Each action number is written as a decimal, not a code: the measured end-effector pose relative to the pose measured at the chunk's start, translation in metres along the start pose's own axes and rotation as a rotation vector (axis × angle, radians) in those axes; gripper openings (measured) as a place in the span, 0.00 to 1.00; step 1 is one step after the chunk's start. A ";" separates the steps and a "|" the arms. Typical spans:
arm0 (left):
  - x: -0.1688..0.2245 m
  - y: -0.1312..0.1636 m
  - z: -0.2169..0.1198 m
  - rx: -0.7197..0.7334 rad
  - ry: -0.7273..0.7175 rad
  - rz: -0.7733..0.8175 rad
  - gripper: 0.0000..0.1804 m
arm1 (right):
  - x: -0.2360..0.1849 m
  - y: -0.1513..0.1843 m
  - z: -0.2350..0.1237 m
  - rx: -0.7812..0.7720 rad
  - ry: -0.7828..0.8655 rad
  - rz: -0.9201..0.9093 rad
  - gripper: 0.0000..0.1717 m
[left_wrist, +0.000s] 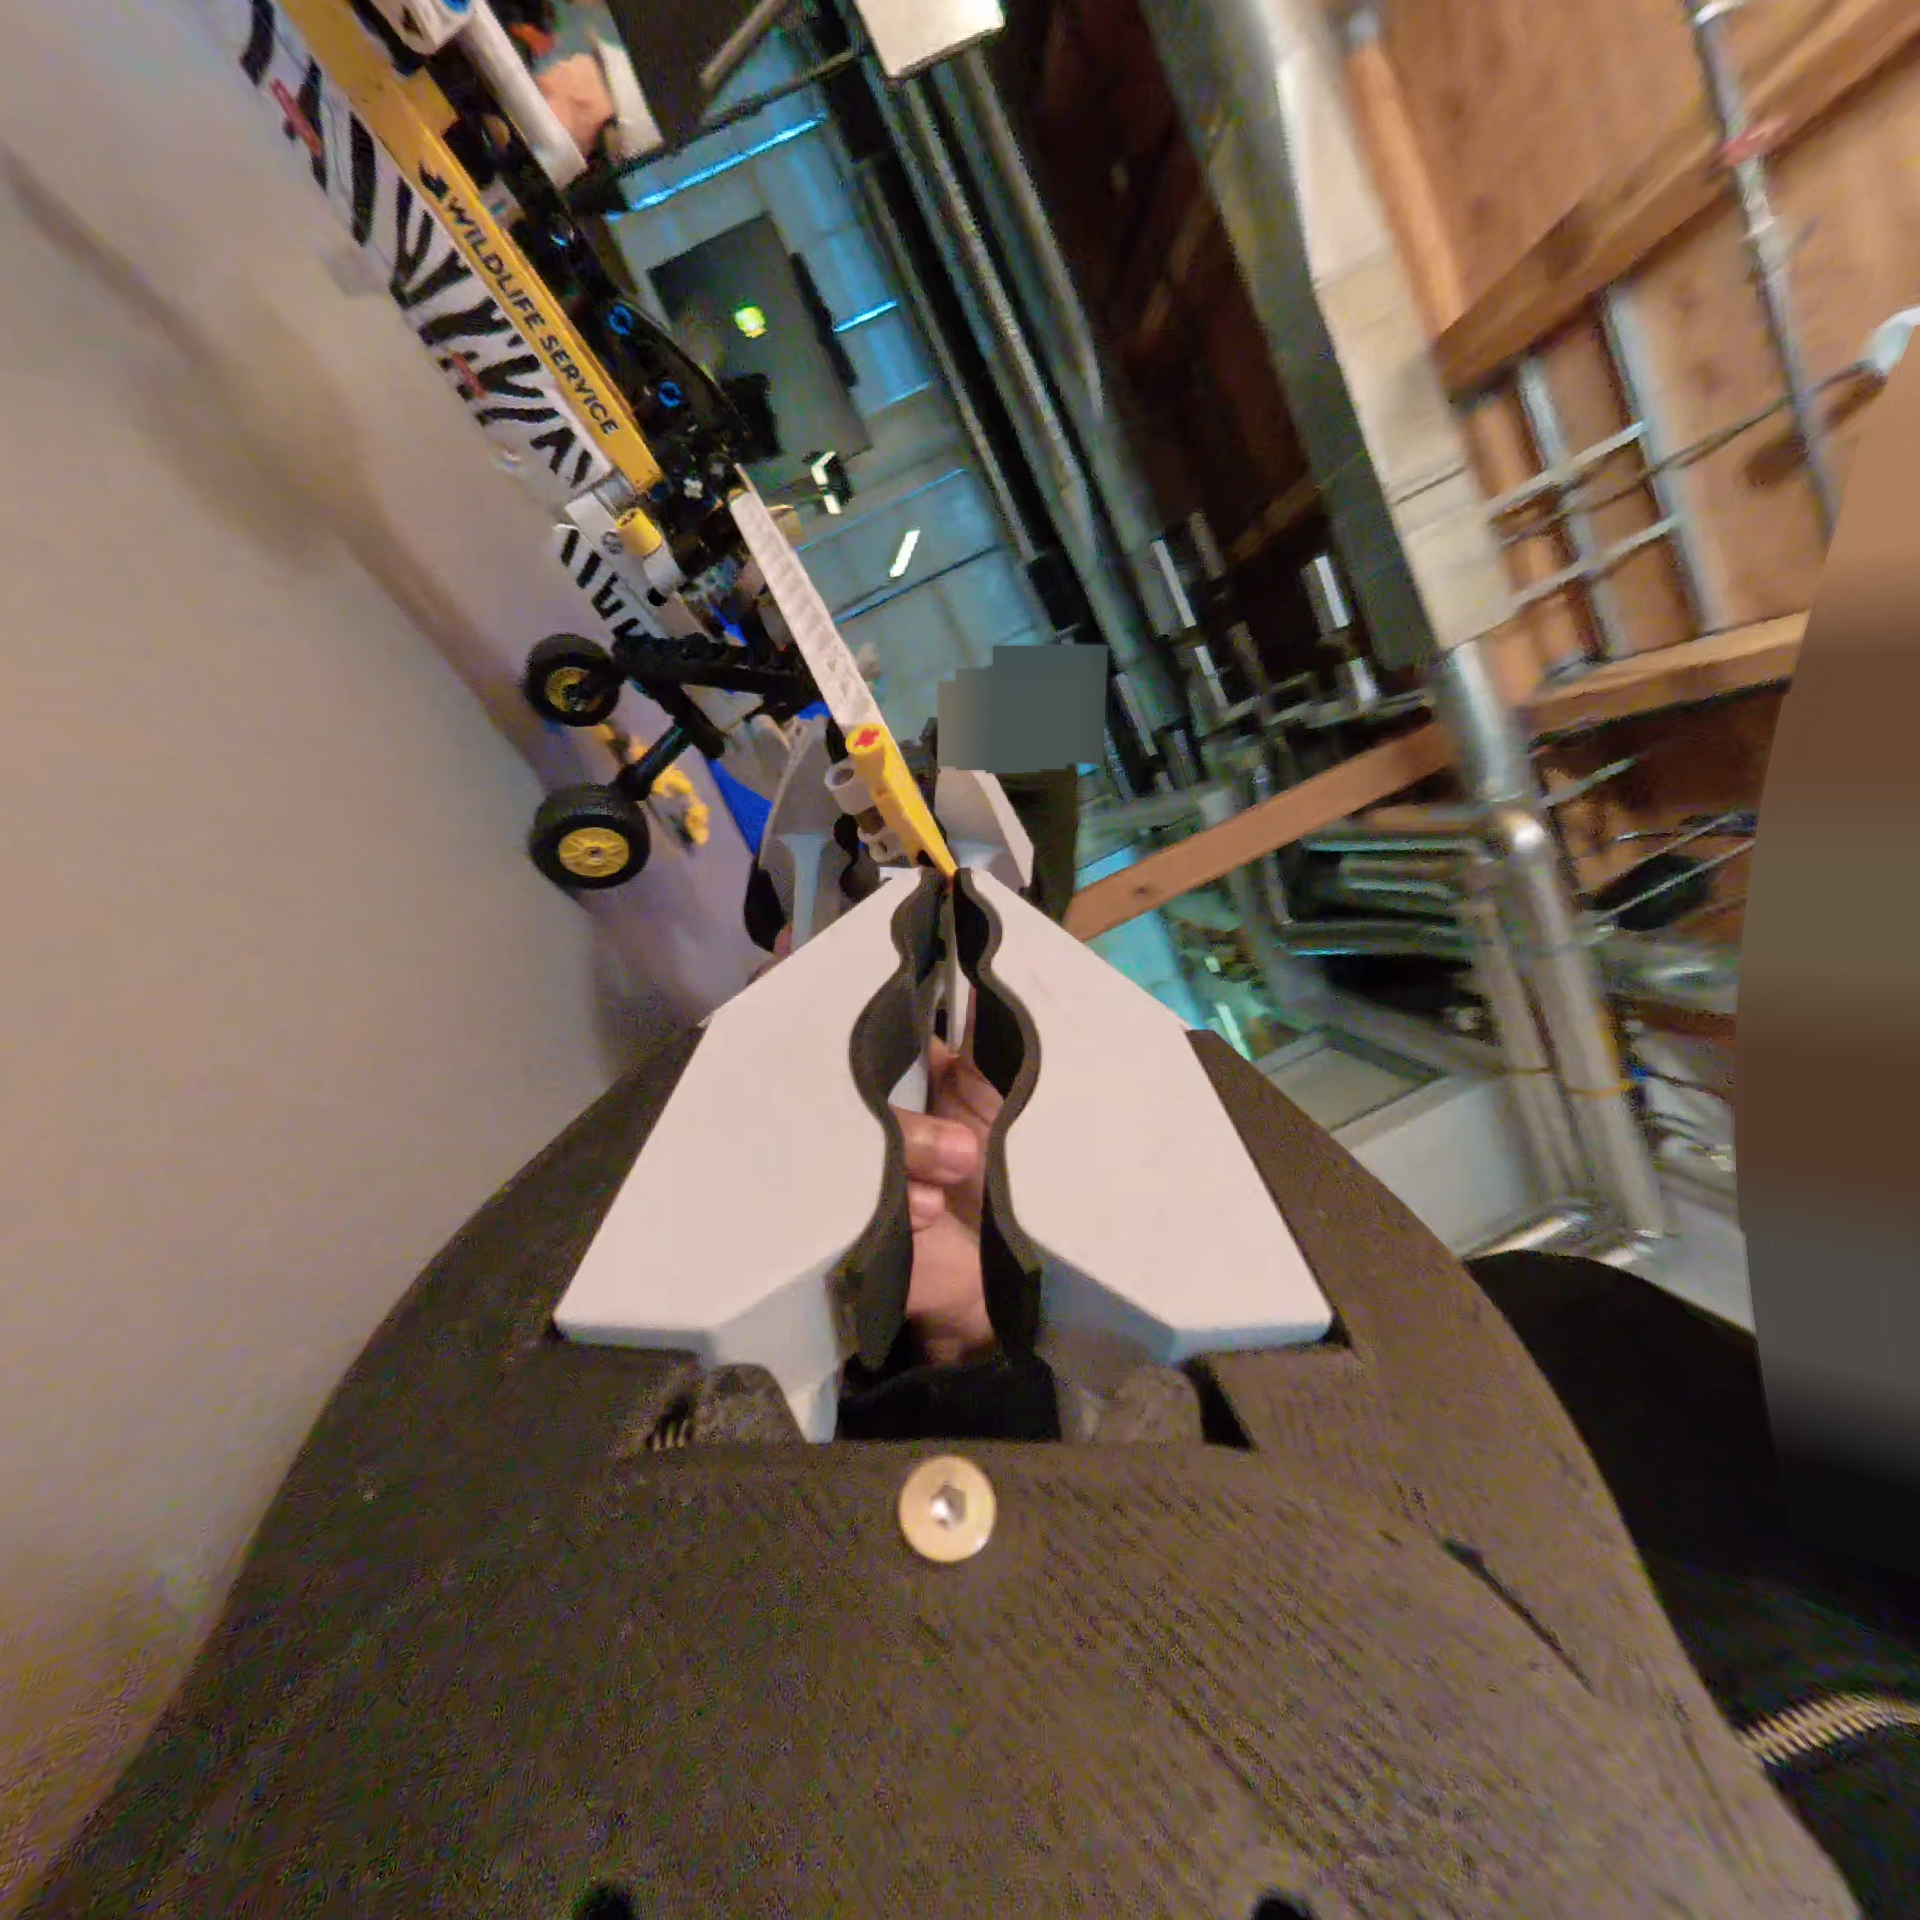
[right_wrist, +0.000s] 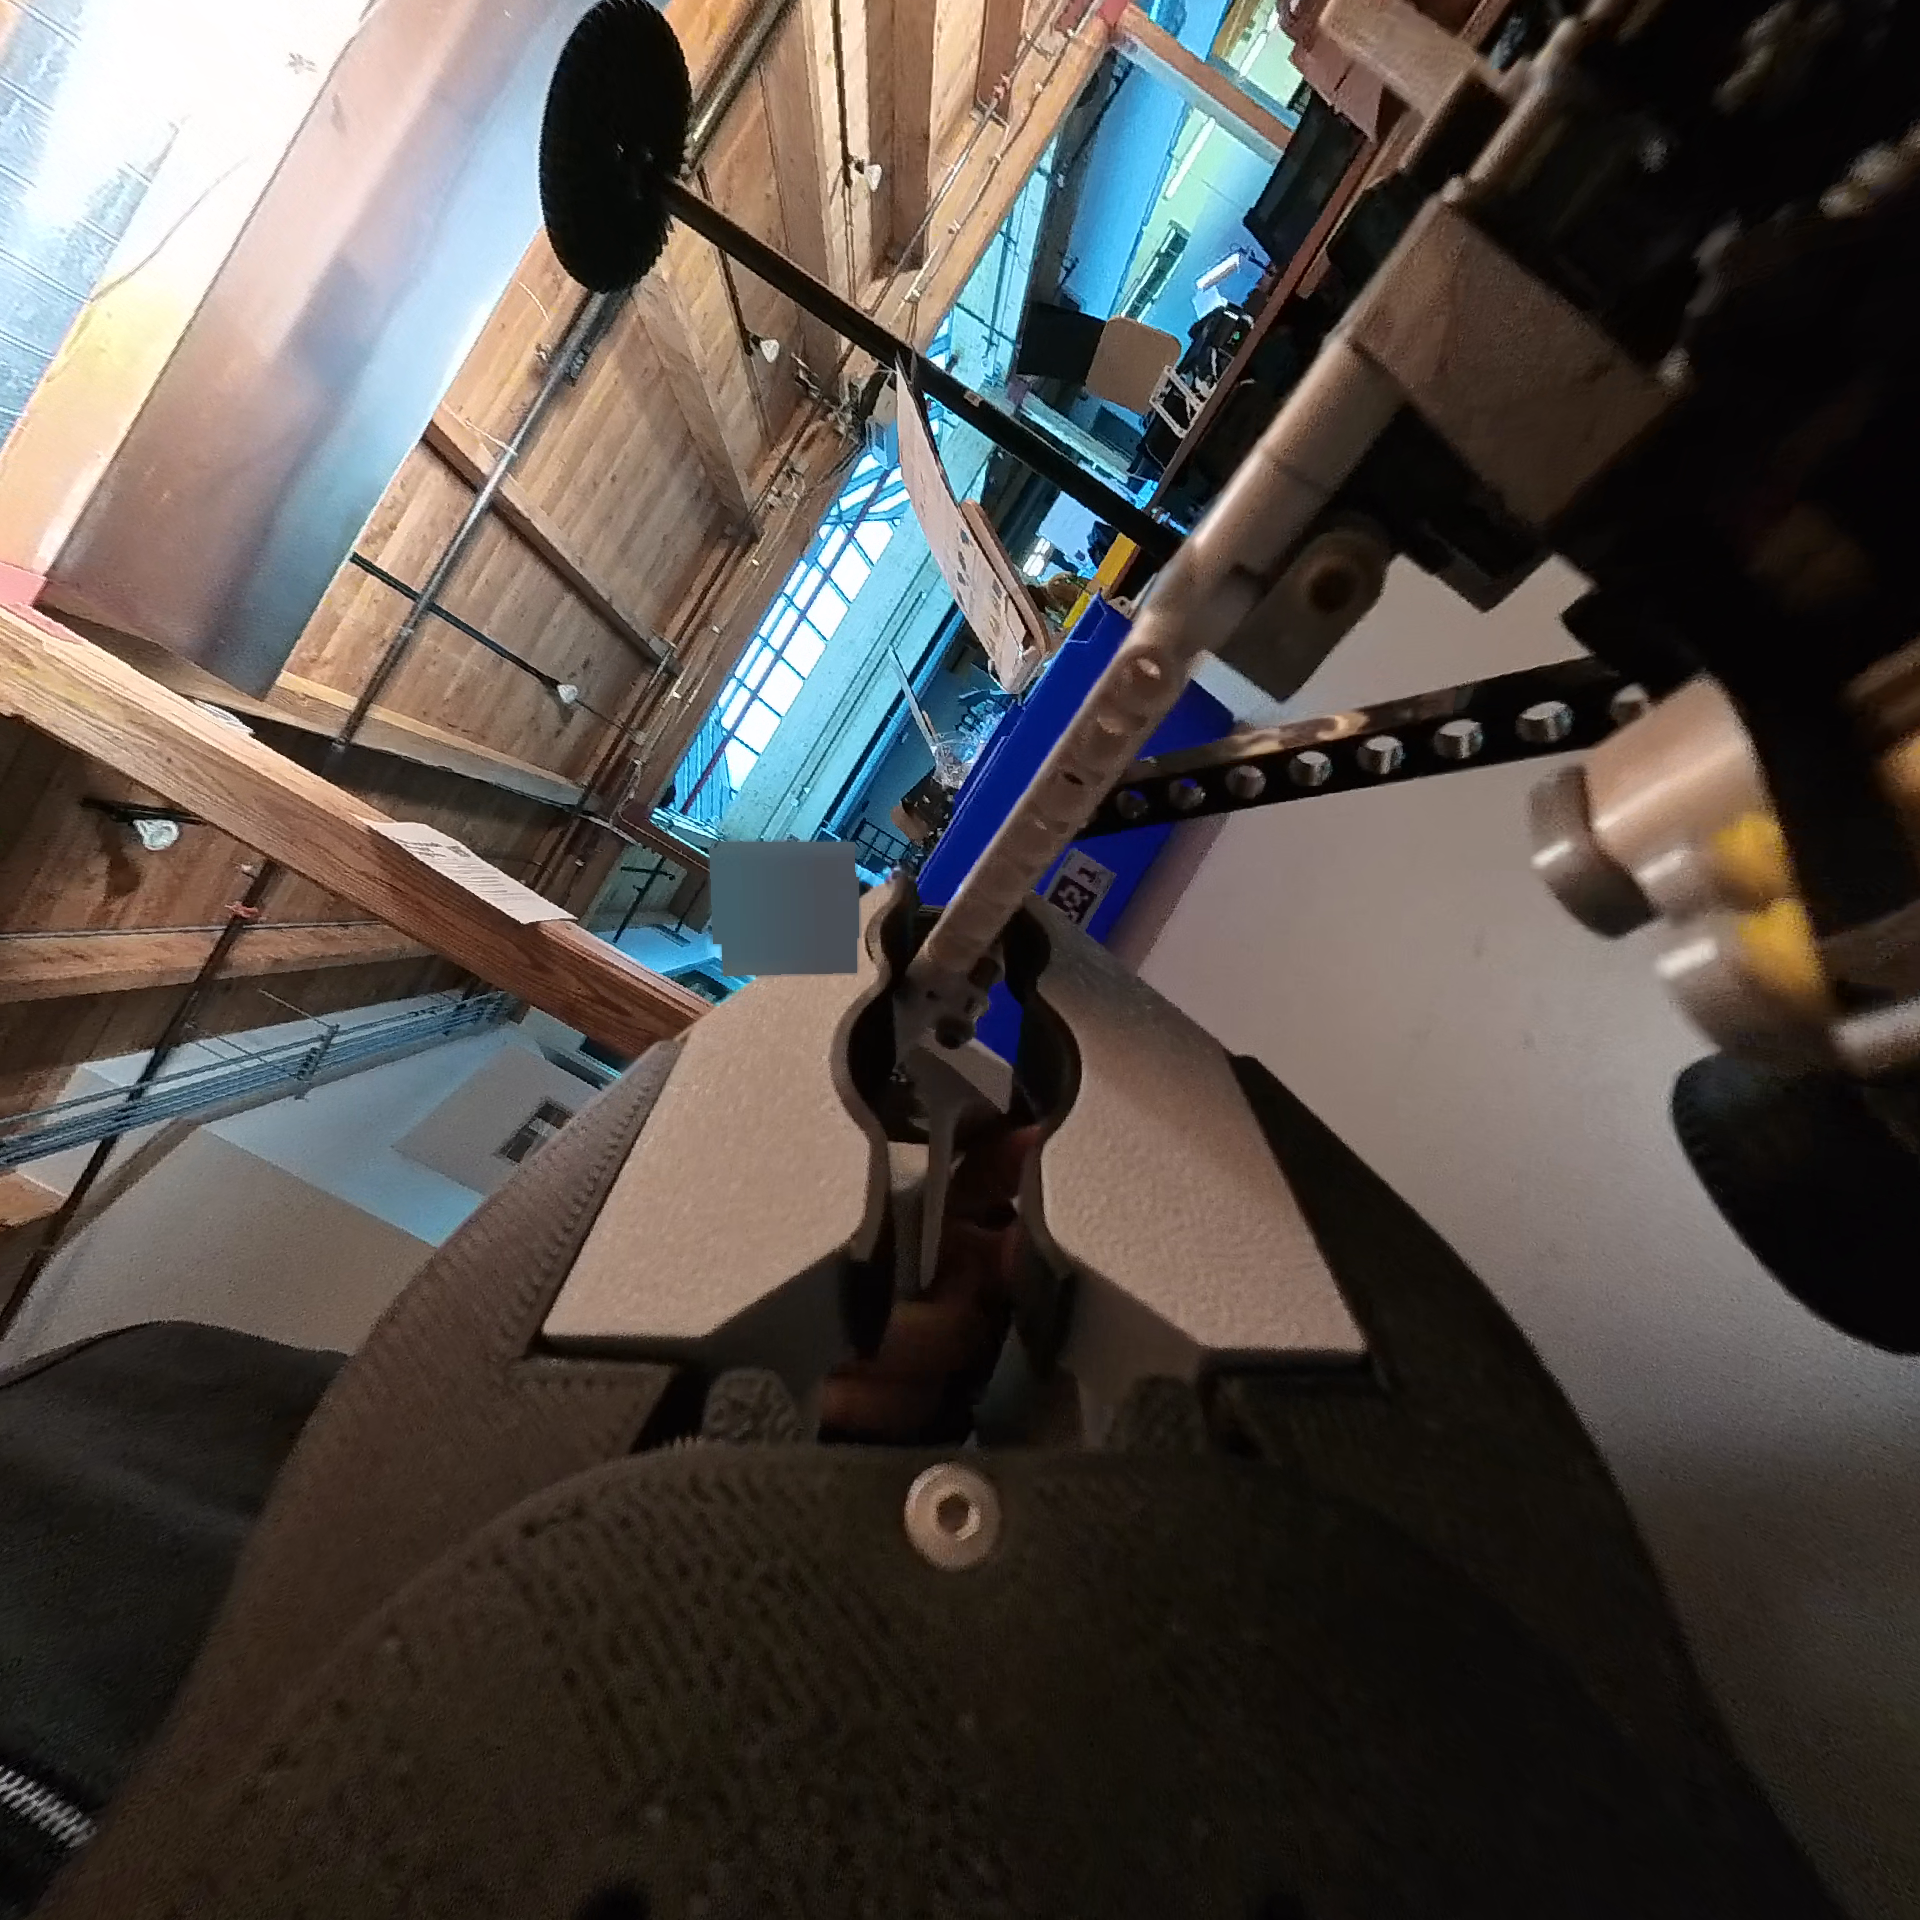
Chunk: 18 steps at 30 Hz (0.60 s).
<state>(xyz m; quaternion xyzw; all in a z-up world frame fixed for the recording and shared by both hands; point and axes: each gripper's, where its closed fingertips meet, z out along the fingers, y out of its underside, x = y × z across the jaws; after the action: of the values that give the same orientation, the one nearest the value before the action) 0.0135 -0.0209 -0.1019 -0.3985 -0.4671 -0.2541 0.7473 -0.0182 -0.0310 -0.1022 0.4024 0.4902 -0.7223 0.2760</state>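
Your left hand-held gripper (left_wrist: 951, 883) was closed, its tips pinching the end of a yellow beam (left_wrist: 896, 795) with a red pin in its far end; a thin white strip ran back between the pads. That beam belonged to a brick-built model vehicle (left_wrist: 623, 582) (zebra-striped panels, black frame, yellow-hubbed wheels (left_wrist: 589, 836)) that stood against the pale bench (left_wrist: 208, 727). Your right hand-held gripper (right_wrist: 961, 935) was clamped on the end of a long grey studded beam (right_wrist: 1091, 769) of the same model, both pads against it. A black holed beam (right_wrist: 1382, 748) crossed behind it, and a blue bin (right_wrist: 1029, 727) stood farther back.
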 end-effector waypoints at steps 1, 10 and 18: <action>0.000 -0.001 0.001 0.008 0.021 -0.019 0.00 | 0.000 0.000 -0.001 -0.004 0.010 -0.015 0.08; -0.007 -0.008 0.001 0.055 0.022 -0.052 0.00 | 0.005 0.001 -0.002 -0.023 0.071 -0.095 0.09; -0.011 -0.008 0.001 0.043 0.027 -0.098 0.00 | 0.008 0.002 -0.002 -0.053 0.102 -0.123 0.10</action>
<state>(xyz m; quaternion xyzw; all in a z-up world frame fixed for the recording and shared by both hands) 0.0027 -0.0242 -0.1084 -0.3556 -0.4813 -0.2859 0.7484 -0.0201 -0.0297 -0.1110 0.4002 0.5461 -0.7034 0.2163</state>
